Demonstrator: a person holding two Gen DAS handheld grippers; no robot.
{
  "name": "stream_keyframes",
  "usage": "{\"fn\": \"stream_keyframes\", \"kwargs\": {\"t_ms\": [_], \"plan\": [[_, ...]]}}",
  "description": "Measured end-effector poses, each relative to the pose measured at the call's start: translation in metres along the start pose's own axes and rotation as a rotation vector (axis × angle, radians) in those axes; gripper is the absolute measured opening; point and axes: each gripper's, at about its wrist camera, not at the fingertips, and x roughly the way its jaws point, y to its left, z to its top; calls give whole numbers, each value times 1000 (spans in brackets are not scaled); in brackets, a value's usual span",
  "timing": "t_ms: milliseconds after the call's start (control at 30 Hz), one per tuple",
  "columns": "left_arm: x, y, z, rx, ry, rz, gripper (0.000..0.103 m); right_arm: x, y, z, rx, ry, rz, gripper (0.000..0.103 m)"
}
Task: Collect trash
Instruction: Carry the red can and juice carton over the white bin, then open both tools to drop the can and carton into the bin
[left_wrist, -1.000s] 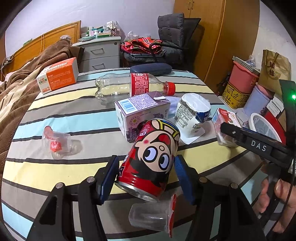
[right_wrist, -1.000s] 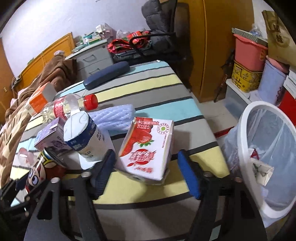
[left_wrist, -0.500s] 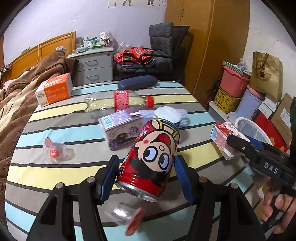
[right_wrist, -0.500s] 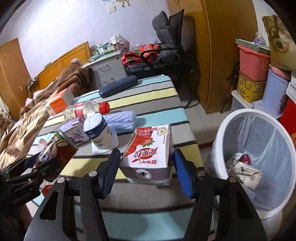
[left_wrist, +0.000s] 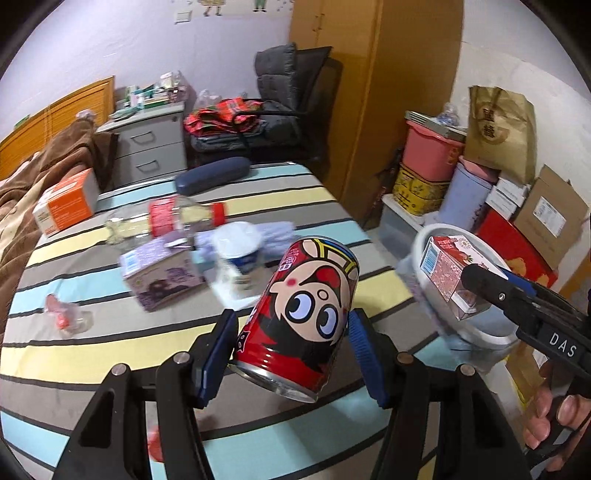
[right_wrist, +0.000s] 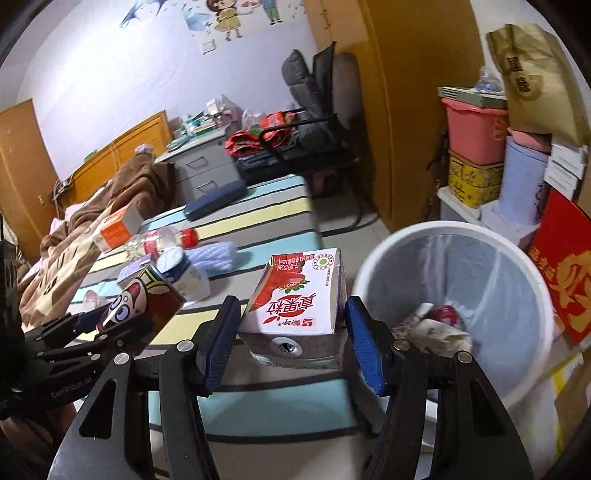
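My left gripper (left_wrist: 291, 350) is shut on a red cartoon can (left_wrist: 303, 317) and holds it above the striped table (left_wrist: 92, 354). My right gripper (right_wrist: 291, 343) is shut on a strawberry milk carton (right_wrist: 299, 299) and holds it in the air beside the white trash bin (right_wrist: 384, 258), which has crumpled trash inside. In the left wrist view the carton (left_wrist: 450, 273) hangs over the bin rim (left_wrist: 421, 240). In the right wrist view the can (right_wrist: 147, 299) shows at the left.
On the table lie a plastic bottle (left_wrist: 166, 218), a purple carton (left_wrist: 162, 273), a white cup (left_wrist: 240, 254), an orange box (left_wrist: 66, 206), a dark case (left_wrist: 210, 177) and small jelly cups (left_wrist: 62, 317). Boxes and buckets (right_wrist: 476, 129) stand behind the bin.
Both grippers have lifted their loads off the table and moved right. The milk carton went from the table edge to beside the bin. The can is higher above the table.
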Motion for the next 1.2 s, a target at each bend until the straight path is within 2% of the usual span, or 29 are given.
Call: {"fn": "stream_keyframes", "kwargs": {"t_ms": [433,767,1200], "plan": [[22,-75,13,102,12,-111,64,-25,-57,-8,79,-21,-108,60],[50,-121,18,176,62,-194,64,-31,-98,-14,156,-18,-185,60],[88,-168,25,252,118,-271,64,-19,-125,-20,195,37,-201,60]]}}
